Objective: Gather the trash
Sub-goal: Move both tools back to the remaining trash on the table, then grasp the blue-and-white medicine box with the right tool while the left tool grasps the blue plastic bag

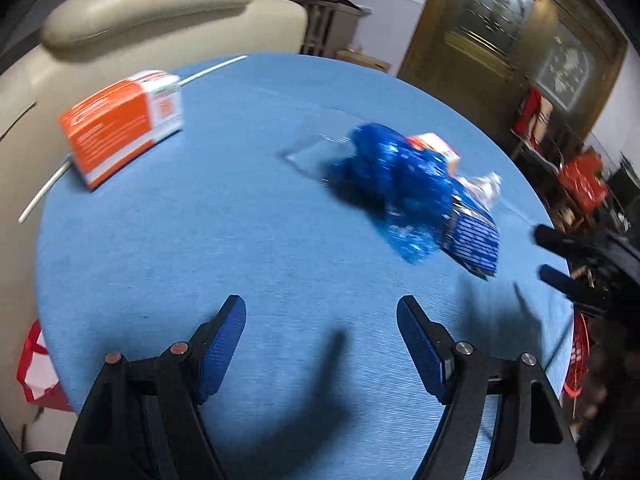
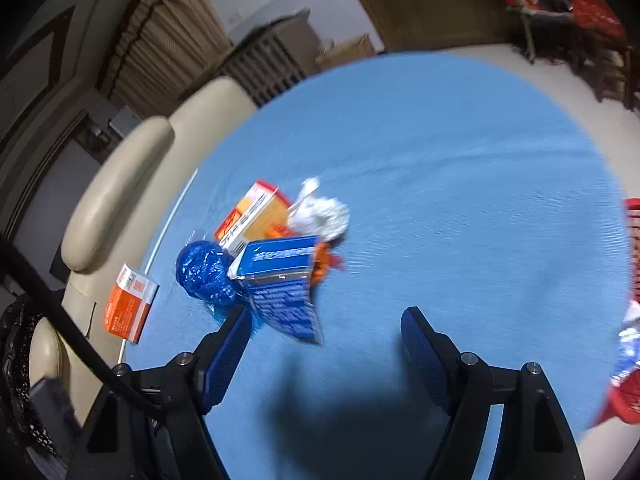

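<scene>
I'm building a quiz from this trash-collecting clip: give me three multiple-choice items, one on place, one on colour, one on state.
1. Where does the orange box lie?
A. in the pile
B. alone by the table's edge
C. on the chair

2. What colour is the tablecloth?
A. blue
B. red
C. white

3. How do the left gripper's jaws stand?
A. shut on a wrapper
B. shut, empty
C. open, empty

Answers: 1 B, it sits apart from the trash pile. 2 A, blue cloth throughout. 3 C, only cloth shows between the jaws.

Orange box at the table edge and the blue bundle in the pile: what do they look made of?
Orange box: printed cardboard, matte, going by its crisp folded edges. Blue bundle: likely thin plastic film, glossy, crinkled with bright glints; blur leaves that uncertain.
</scene>
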`<state>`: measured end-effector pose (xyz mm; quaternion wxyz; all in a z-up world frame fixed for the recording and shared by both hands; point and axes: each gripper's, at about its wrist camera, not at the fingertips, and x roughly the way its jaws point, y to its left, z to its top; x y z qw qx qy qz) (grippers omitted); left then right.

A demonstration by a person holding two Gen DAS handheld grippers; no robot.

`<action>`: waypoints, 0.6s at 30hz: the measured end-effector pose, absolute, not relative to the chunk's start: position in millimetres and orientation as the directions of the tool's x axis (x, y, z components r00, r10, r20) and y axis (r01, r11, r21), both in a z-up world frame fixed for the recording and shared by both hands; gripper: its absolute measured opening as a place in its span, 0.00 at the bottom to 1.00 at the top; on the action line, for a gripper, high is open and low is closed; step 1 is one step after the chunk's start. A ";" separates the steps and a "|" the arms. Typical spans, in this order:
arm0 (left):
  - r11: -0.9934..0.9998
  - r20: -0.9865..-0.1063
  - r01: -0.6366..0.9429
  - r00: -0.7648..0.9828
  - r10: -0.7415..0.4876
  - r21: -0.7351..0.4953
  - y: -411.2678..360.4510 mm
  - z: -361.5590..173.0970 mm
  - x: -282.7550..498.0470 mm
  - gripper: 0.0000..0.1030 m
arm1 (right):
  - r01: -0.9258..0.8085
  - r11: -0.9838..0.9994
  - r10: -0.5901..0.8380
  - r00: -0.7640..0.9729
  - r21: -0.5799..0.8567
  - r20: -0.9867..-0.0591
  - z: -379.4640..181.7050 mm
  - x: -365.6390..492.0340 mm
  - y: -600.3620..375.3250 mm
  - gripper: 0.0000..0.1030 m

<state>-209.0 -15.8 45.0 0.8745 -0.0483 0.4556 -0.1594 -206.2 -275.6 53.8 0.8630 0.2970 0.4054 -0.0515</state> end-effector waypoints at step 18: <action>0.958 -0.778 0.127 0.560 -0.284 -0.258 23.8 32.3 -191.6 0.76 | 0.017 0.927 0.283 0.625 0.375 -0.728 65.3 -208.2 -186.8 0.73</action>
